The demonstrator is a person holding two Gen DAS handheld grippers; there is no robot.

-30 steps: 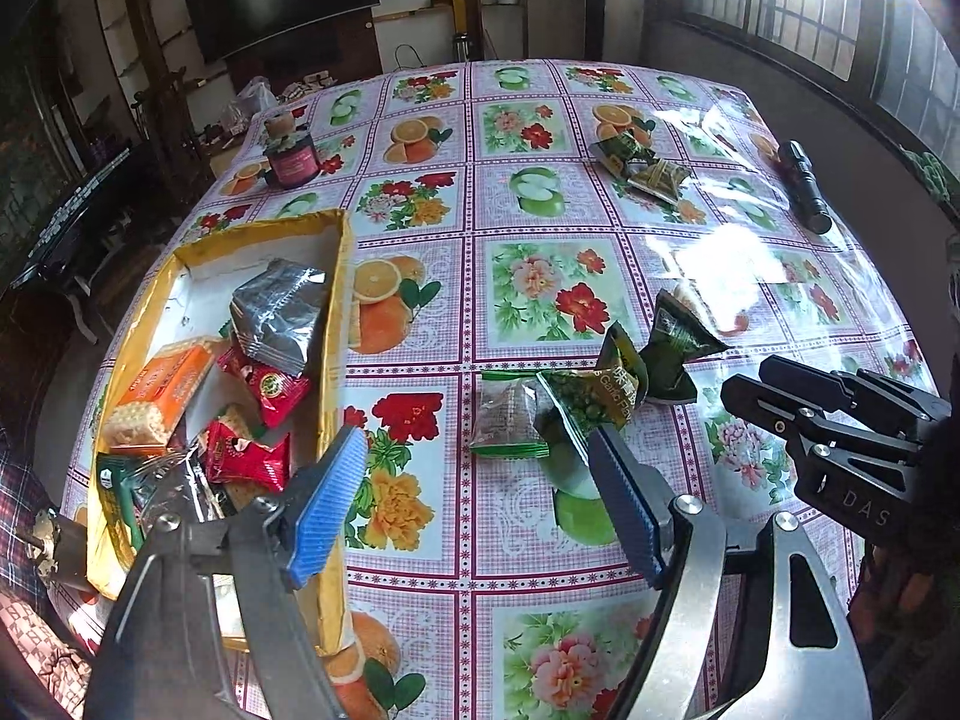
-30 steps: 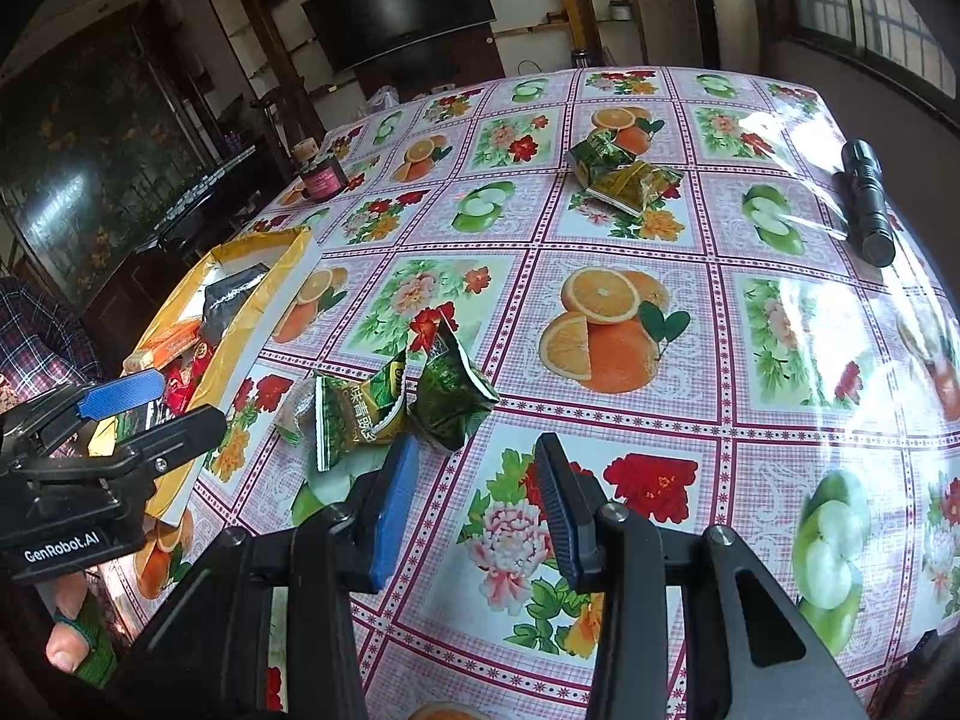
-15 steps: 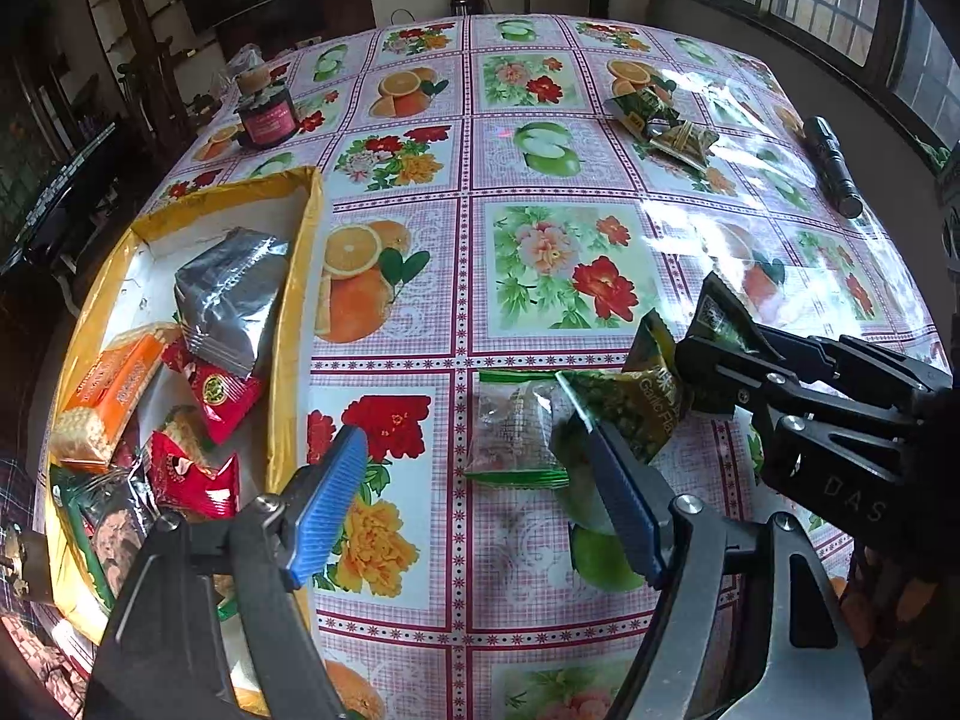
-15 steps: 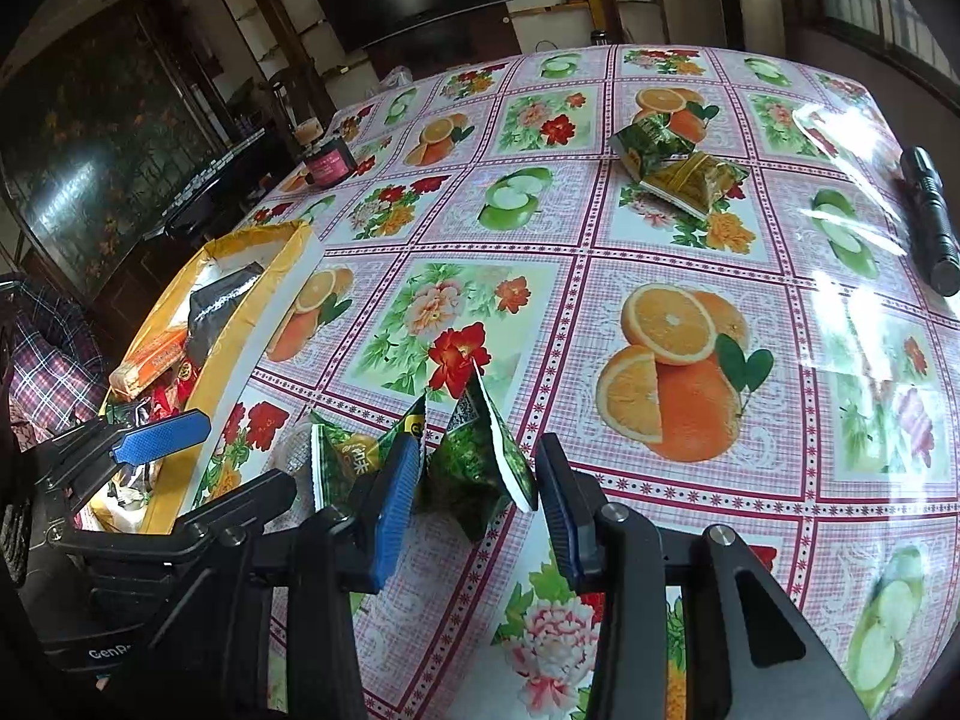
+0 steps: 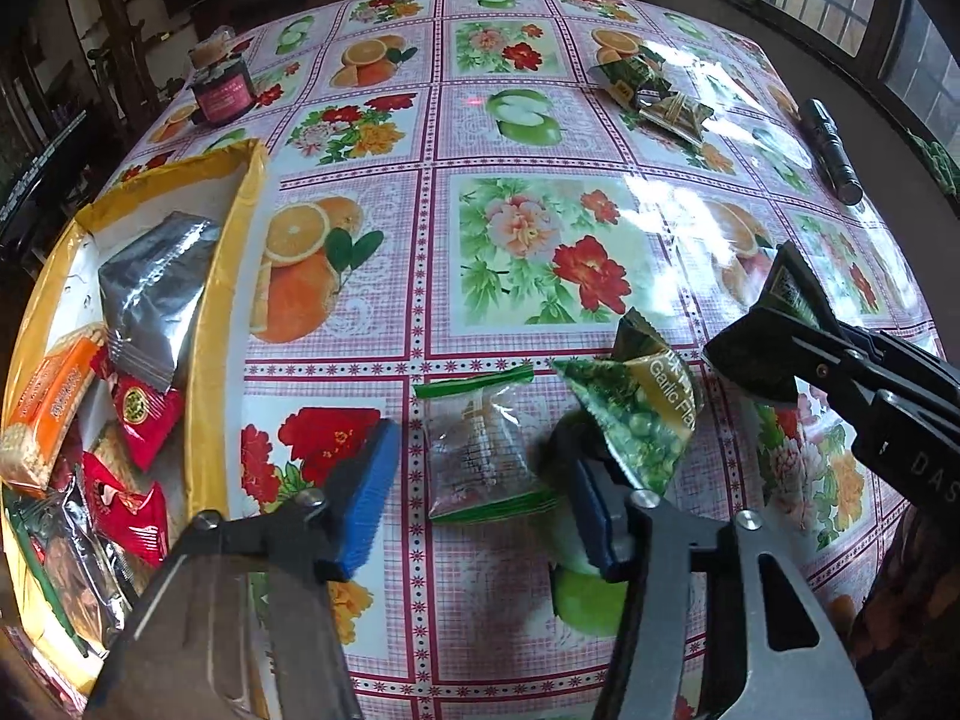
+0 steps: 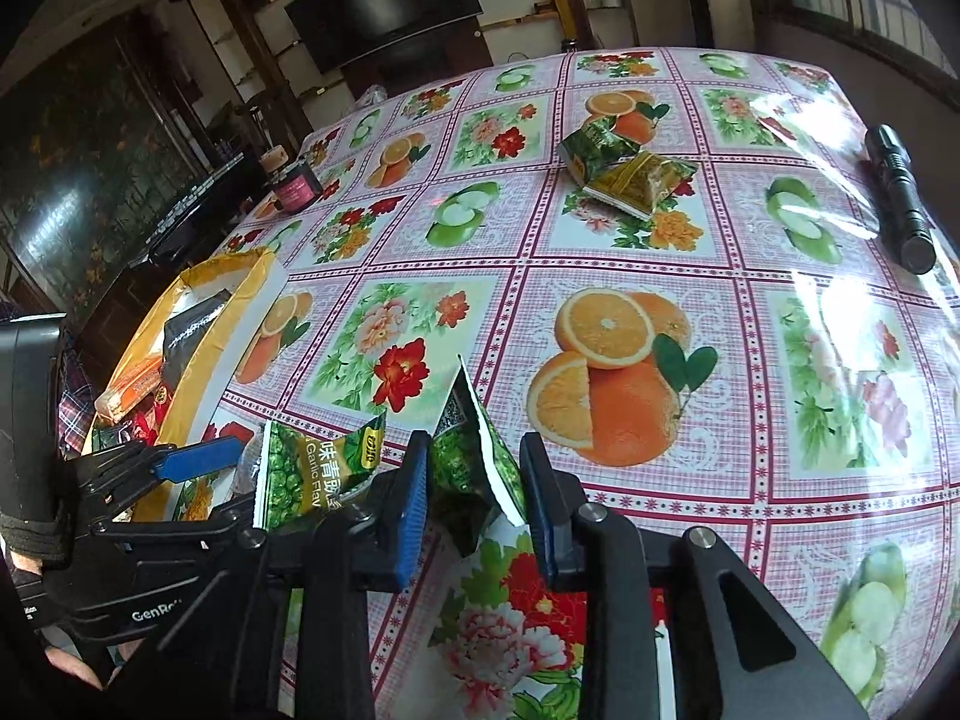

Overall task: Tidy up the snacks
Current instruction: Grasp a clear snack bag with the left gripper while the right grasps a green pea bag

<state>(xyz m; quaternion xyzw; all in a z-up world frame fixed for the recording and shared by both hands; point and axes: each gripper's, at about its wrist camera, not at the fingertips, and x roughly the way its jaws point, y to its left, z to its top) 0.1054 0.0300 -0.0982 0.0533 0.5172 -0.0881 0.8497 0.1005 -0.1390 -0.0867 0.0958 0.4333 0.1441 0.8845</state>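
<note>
Left gripper (image 5: 480, 492): fingers part open, having just been closing; a clear packet with green ends (image 5: 480, 444) lies flat on the desk (image 5: 540, 138) between them, neither blue pad pressing on it. The right-hand pad sits against the lower edge of a green garlic-pea packet (image 5: 636, 408).
Right gripper (image 6: 474, 498): fingers narrowed, just been closing, around a dark green snack packet (image 6: 474, 462) that stands on edge between them; the pads look to be squeezing its sides (contact on the left pad is clearer than on the right).
Garlic-pea packet: just left of the right gripper's packet, touching it or nearly so, leaning on the desk.
Yellow box (image 5: 225, 324): at the desk's left edge, open on top; holds a silver pouch (image 5: 156, 294), an orange cracker pack (image 5: 48, 402), several red sachets (image 5: 144, 414) and a dark clear-wrapped pack at the near end.
Far desk: two more green packets (image 6: 624, 168) overlapping, well apart from the grippers.
Others: a black torch (image 6: 900, 198) at the right edge; a dark jar (image 5: 222, 90) far left.
</note>
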